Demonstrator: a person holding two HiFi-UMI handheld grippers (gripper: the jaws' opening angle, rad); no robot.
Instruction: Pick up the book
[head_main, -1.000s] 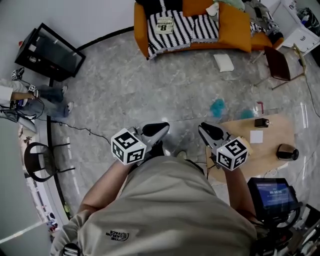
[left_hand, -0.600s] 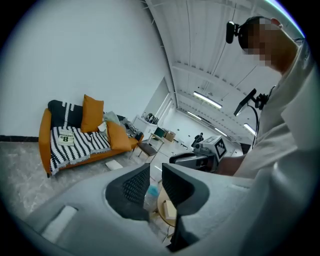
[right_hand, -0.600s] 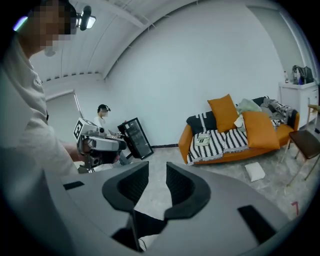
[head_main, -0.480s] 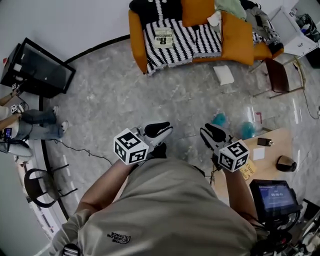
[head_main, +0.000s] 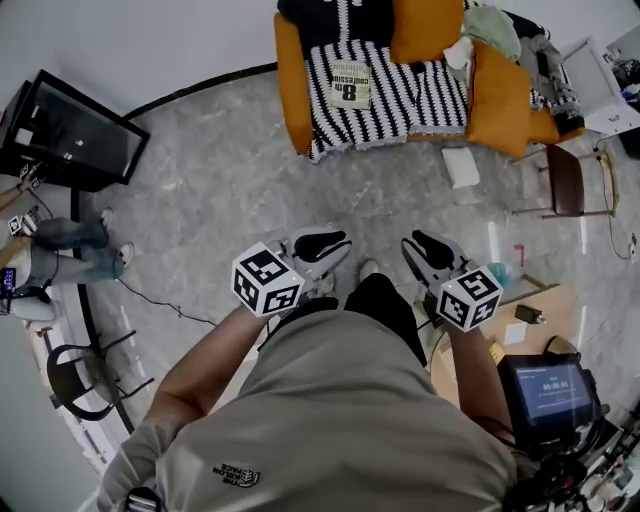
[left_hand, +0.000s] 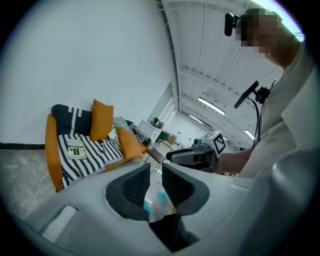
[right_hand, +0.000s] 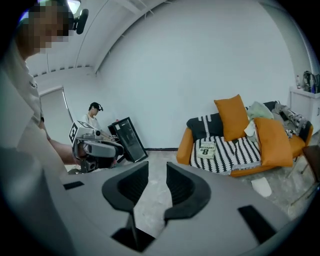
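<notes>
Since half a second ago the head view has swung toward the orange sofa (head_main: 296, 90), which now fills more of the top edge. The wooden counter (head_main: 525, 335) has slid off to the lower right.

From the head, the book (head_main: 350, 85) lies flat on the striped blanket (head_main: 400, 85) covering the sofa seat, well ahead of both grippers. The left gripper (head_main: 322, 243) and right gripper (head_main: 432, 247) are held side by side above the grey floor (head_main: 220, 200), near each other but not touching. Only this view shows the white pad (head_main: 461, 166) lying on the floor in front of the sofa.

The left gripper view shows its fingers (left_hand: 132, 185) with a narrow gap and nothing between them. The book is small on the sofa at the left, and the right gripper is level with it at the right.

The right gripper view shows its own fingers (right_hand: 132, 187) likewise narrowly parted and empty. The book is on the blanket at the right. Here alone a person (right_hand: 92, 114) is seen upright beside the black screen (right_hand: 129, 140).
</notes>
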